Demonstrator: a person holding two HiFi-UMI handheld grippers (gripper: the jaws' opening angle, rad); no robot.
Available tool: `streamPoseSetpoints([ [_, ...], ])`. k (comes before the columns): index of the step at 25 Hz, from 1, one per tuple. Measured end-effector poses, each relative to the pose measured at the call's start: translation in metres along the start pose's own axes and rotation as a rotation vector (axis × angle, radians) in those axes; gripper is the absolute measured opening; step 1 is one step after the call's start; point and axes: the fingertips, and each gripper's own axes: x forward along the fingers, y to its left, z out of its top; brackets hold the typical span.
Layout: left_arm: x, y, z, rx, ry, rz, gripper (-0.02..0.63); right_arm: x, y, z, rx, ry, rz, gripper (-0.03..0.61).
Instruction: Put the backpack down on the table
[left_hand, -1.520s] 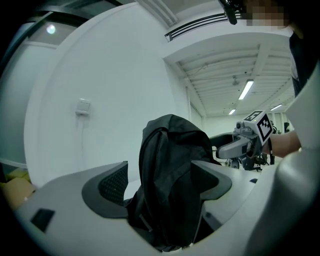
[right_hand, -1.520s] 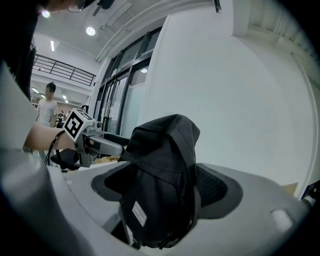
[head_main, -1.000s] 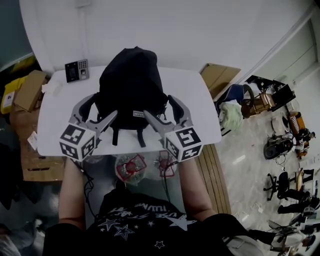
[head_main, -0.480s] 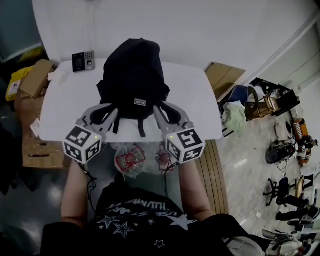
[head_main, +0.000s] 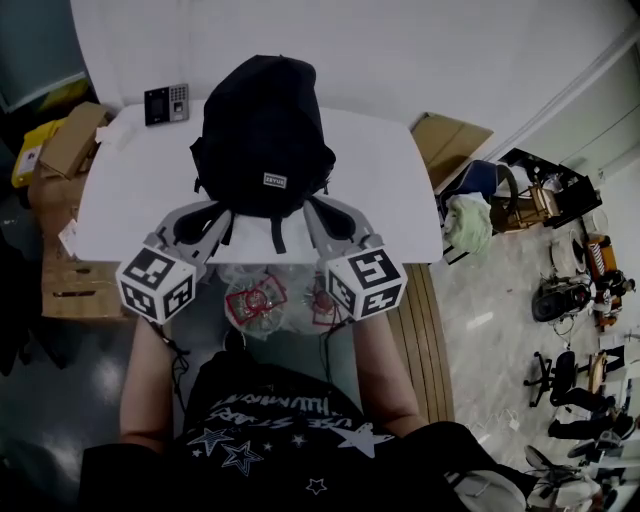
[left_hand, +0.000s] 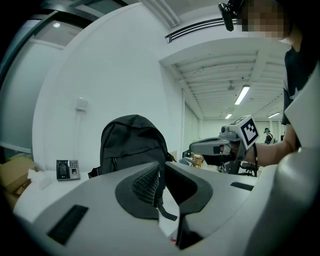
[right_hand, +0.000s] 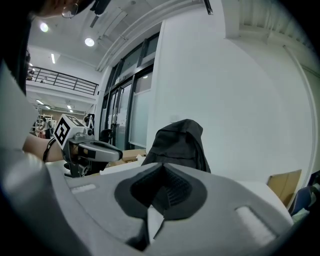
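The black fabric backpack (head_main: 262, 125) is stood upright on the white table (head_main: 385, 205) at upper centre, and the just-closed jaws of the left gripper (head_main: 226, 214) are pinched on its black webbing strap (left_hand: 162, 202), while those of the right gripper (head_main: 313, 210) are pressed together at its base, seemingly for tipping it flat.

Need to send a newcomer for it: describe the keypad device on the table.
Find the white rounded table by the white wall, with the black fabric backpack standing on it. At the table's far left corner sits the small dark keypad device. Its grid of pale buttons sets it apart from the brown cardboard boxes beside the table.
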Motion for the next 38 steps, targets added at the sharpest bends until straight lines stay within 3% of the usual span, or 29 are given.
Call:
streamPoseSetpoints([
  [13, -0.01, -0.048, -0.008, 0.01, 0.0, 0.004, 0.043, -0.051, 0.008, -0.014, 0.032, -0.018, 0.001, 0.0],
  [38, -0.064, -0.204, -0.037, 0.013, 0.019, 0.041, 0.044, -0.202, 0.041, -0.051, 0.052, 0.002, 0.032, 0.0],
])
